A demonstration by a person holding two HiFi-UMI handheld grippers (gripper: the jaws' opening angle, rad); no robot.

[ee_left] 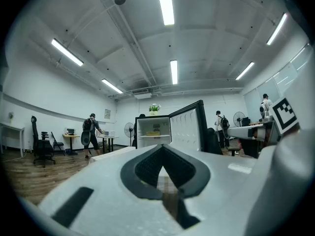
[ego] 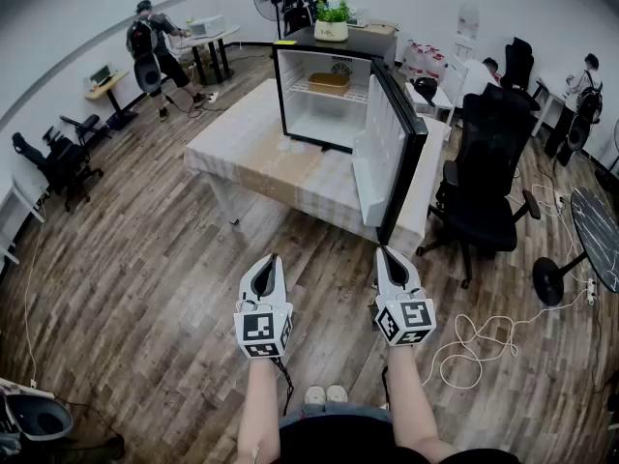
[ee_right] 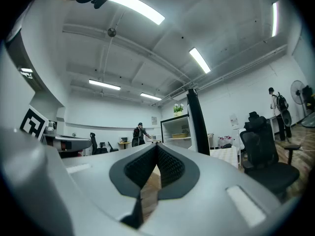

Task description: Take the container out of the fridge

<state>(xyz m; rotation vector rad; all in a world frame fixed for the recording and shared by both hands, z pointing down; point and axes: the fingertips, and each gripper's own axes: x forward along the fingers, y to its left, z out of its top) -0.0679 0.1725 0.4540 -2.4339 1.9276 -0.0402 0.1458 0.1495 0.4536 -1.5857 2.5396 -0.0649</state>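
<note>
A small black fridge point(ego: 329, 100) stands on a cloth-covered table point(ego: 261, 153), with its door point(ego: 392, 153) swung wide open toward me on the right. A flat tan container point(ego: 329, 80) rests on the upper shelf inside. The left gripper view shows the container point(ee_left: 153, 133) far ahead, and the right gripper view shows it point(ee_right: 178, 136) small on the shelf. My left gripper point(ego: 269, 261) and right gripper point(ego: 389, 256) hover side by side over the floor, well short of the table. Both are shut with nothing between the jaws.
A black office chair point(ego: 493, 162) stands right of the table, close to the open door. A potted plant point(ego: 332, 17) sits on top of the fridge. White cables point(ego: 474, 341) lie on the wood floor at the right. People, desks and chairs line the far walls.
</note>
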